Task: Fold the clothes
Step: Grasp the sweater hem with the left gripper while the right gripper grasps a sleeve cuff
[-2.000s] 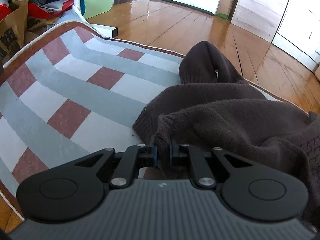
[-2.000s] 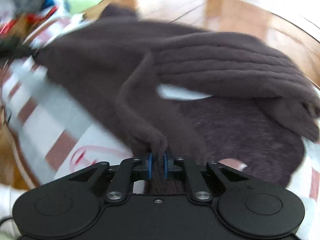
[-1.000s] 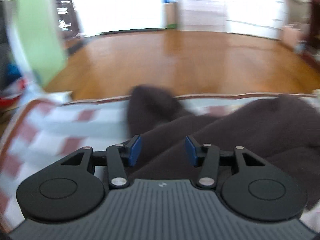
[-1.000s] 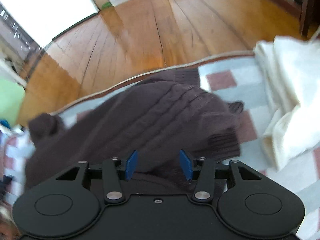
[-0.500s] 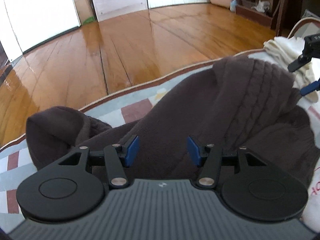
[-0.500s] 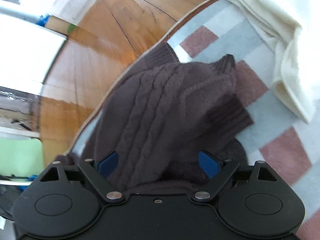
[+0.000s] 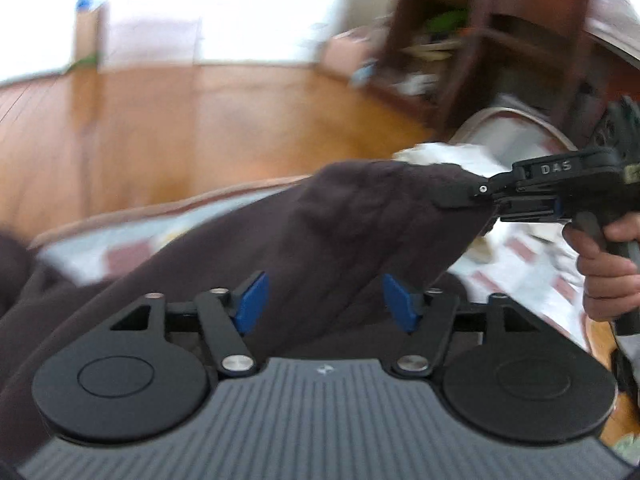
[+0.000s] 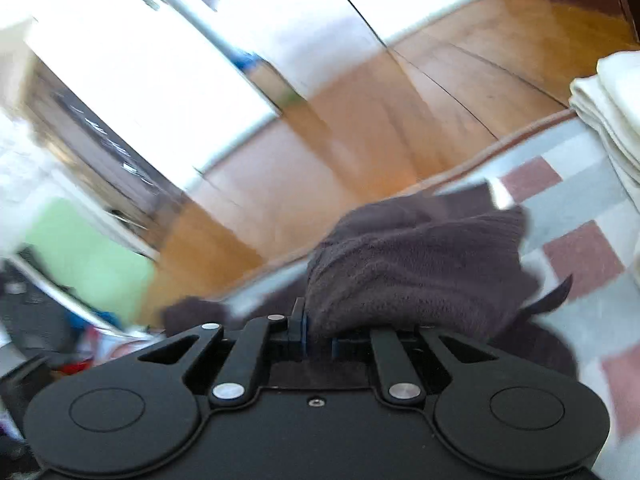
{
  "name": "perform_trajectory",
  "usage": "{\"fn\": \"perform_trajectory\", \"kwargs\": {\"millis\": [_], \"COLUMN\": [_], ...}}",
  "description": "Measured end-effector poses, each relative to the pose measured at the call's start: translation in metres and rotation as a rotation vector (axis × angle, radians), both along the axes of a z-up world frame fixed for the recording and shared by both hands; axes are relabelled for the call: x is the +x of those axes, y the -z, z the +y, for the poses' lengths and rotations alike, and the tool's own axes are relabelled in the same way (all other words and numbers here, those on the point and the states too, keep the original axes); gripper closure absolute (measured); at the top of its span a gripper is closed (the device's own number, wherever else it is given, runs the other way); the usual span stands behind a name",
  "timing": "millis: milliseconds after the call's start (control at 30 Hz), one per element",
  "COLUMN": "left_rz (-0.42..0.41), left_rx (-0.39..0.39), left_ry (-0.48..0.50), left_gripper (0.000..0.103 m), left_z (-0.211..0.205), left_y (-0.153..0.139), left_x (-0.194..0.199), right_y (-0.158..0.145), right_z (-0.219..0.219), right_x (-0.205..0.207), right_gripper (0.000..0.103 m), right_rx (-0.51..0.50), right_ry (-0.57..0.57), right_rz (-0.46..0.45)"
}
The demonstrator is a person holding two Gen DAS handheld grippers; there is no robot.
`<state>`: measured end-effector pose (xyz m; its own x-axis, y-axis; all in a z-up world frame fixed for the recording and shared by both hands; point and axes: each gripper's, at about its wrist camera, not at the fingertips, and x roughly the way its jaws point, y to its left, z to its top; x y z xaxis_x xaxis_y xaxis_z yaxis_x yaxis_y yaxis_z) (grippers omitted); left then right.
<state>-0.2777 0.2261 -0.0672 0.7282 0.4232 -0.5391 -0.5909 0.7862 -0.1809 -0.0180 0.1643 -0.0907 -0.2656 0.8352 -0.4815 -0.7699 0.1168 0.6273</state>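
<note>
The right gripper is closing its 2 jaws on a bunched edge of the brown sweater and holding it up off the checked rug, probably so that part can be carried over for a fold. The left gripper is opening wider, with the sweater lying between its blue pads but not pinched, so it is holding nothing. Half a second ago the right gripper was wide open over the flat sweater, and now it is grabbing it, while the folded white cloth is lying nearby on the rug.
</note>
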Motion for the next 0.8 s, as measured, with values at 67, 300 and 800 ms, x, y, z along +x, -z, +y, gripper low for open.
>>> {"fn": "perform_trajectory", "kwargs": {"millis": [67, 300, 800], "left_rz": [-0.02, -0.101, -0.168], "left_rx": [0.025, -0.02, -0.126], "left_ry": [0.068, 0.141, -0.129], "left_gripper": [0.033, 0.024, 0.089], "left_z": [-0.02, -0.05, -0.048], "left_y": [-0.004, 0.003, 0.023], "left_x": [0.017, 0.058, -0.04], "right_y": [-0.014, -0.034, 0.053], "right_z": [-0.023, -0.067, -0.064], "right_x": [-0.008, -0.009, 0.035], "right_gripper": [0.09, 0.09, 0.02], "right_rx": [0.018, 0.035, -0.384], "right_ry": [-0.021, -0.139, 0.244], "right_rz": [-0.027, -0.05, -0.004]}}
